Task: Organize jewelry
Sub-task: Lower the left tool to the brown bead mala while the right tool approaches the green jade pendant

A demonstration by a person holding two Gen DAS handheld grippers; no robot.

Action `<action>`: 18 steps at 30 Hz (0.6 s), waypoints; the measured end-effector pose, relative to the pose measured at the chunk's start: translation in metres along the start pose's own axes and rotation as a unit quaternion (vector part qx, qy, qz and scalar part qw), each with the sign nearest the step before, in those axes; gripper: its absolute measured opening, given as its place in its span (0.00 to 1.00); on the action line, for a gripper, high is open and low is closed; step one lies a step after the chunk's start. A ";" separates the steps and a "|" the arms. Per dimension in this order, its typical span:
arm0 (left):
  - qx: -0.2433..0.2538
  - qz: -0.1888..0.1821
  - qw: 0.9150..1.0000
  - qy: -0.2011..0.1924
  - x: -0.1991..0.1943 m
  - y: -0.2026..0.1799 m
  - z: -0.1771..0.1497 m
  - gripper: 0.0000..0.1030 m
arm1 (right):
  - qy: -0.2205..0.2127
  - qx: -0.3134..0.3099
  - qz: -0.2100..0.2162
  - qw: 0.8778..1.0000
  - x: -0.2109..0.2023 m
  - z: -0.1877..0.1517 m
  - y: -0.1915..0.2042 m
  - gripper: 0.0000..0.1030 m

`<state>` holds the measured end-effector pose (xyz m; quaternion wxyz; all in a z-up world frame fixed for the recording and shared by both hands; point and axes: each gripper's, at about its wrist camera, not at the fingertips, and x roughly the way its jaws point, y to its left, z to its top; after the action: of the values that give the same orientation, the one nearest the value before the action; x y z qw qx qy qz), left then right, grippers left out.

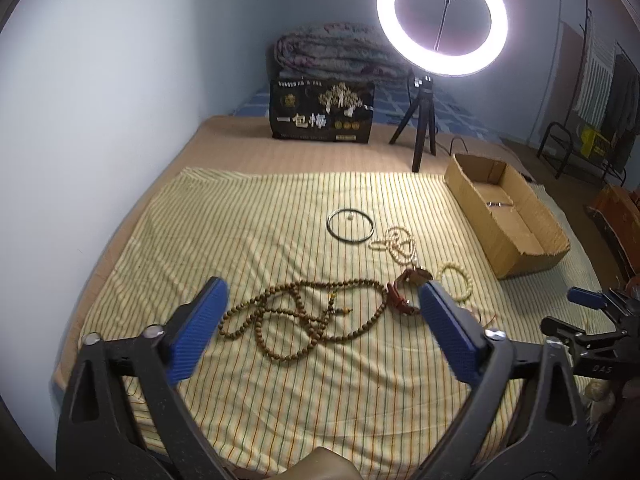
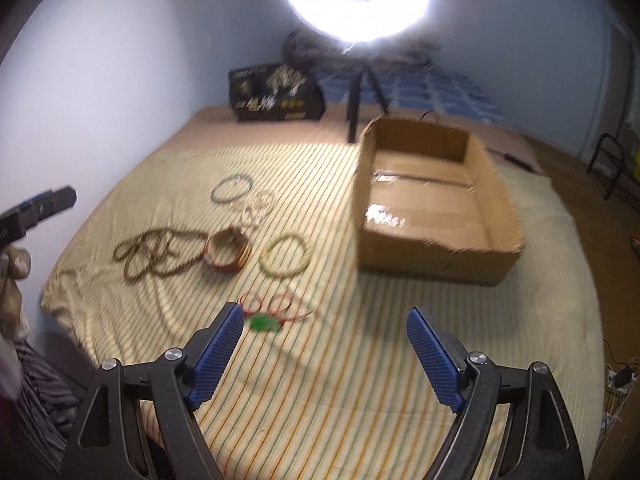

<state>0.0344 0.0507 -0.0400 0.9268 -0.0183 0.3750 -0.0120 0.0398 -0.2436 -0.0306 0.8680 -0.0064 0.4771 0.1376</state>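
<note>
Jewelry spread on the striped cloth, both claws wide and empty

Jewelry lies loose across the middle of the cloth [image 1: 248, 216], and we judge the sorting barely begun: the box [image 2: 496, 216] at the right shows only something small and glinting on its floor.

Our left gripper [image 1: 322, 312] stands wide with nothing between its pads. The long brown bead string [image 1: 304, 320] lies just ahead of it, tangled, its long axis running across the claw's gap from left pad to right. So a bite would cross the strands rather than run along them. Just right of the string sit the watch [image 1: 404, 290] and the pale bracelet [image 1: 456, 276]; farther off lie the dark ring [image 1: 351, 227] and the white beads [image 1: 396, 246].

Our right gripper [image 2: 324, 342] is also wide and empty. The green pendant [image 2: 264, 322] on its red cord lies just ahead, toward the left pad, and seems this hand's nearest pick. This view is blurred, so we cannot read finer detail.

The box is on the right, nearer the right hand, with bare cloth between pendant and box wall. The near wall stands up, so a carry must clear it. The lamp tripod [image 1: 420, 128] stands beyond the box, well apart from the jewelry.
</note>
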 end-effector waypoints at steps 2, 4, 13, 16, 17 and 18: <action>-0.004 -0.013 1.000 0.021 0.009 0.004 -0.002 0.92 | 0.009 -0.021 0.004 1.000 0.007 -0.001 0.006 0.84; -0.011 -0.027 0.998 0.048 0.019 0.009 -0.005 0.87 | 0.017 -0.044 0.006 0.999 0.013 -0.001 0.011 0.84; -0.064 -0.032 0.985 0.158 0.078 0.053 -0.013 0.82 | 0.064 -0.077 0.020 0.995 0.042 0.006 0.014 0.84; -0.082 -0.024 0.981 0.177 0.097 0.065 -0.011 0.82 | 0.074 -0.096 0.028 0.992 0.050 0.006 0.020 0.84; -0.090 -0.016 0.979 0.182 0.103 0.070 -0.011 0.82 | 0.077 -0.105 0.032 0.991 0.053 0.006 0.024 0.84; -0.100 -0.011 0.978 0.185 0.110 0.074 -0.009 0.82 | 0.079 -0.109 0.034 0.990 0.055 0.006 0.026 0.84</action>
<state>0.1074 0.1208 -0.1260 0.8347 -0.1124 0.5390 0.0121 0.0656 -0.2047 -0.0696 0.8168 -0.0957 0.5258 0.2175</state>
